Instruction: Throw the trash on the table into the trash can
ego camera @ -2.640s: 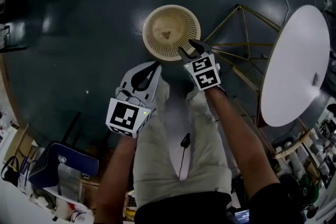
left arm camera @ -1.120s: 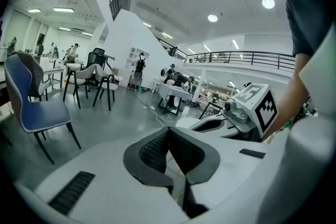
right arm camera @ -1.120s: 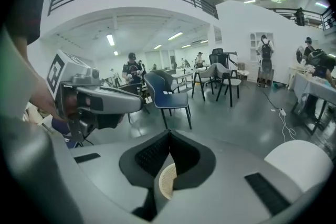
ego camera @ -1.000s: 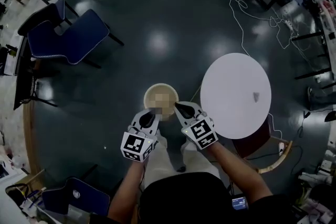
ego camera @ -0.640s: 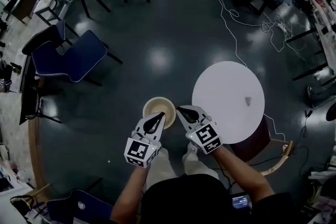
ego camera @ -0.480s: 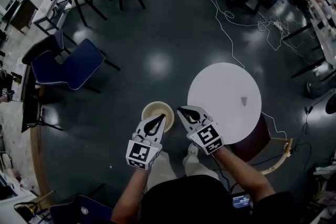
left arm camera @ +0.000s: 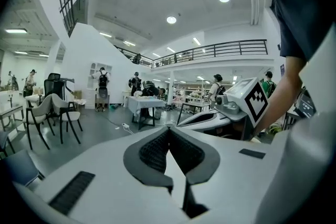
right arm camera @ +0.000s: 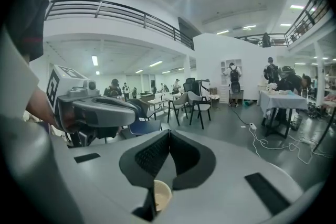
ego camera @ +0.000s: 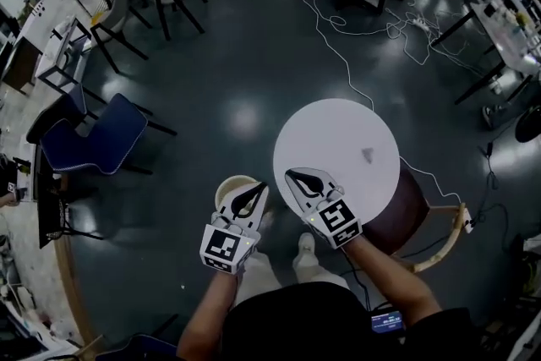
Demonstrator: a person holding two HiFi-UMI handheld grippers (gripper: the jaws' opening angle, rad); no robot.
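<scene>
At the table's (ego camera: pixel 325 135) near rim, the right gripper (ego camera: pixel 293 176) has its jaws pressed together on nothing. The left gripper (ego camera: pixel 256 190), likewise closed and empty, hangs over the bin (ego camera: pixel 226 187). One scrap (ego camera: pixel 368 155) lies on the tabletop, toward its right side. The step in hand, I judge, is reaching for it: open, cross the bare top, pinch. Floor around is open; a chair (ego camera: pixel 423 211) sits by the table's right edge.

trash can (ego camera: pixel 226 185) left of round table (ego camera: pixel 334 135), near it (scrap (ego camera: pixel 368 155) on table's right part)
</scene>
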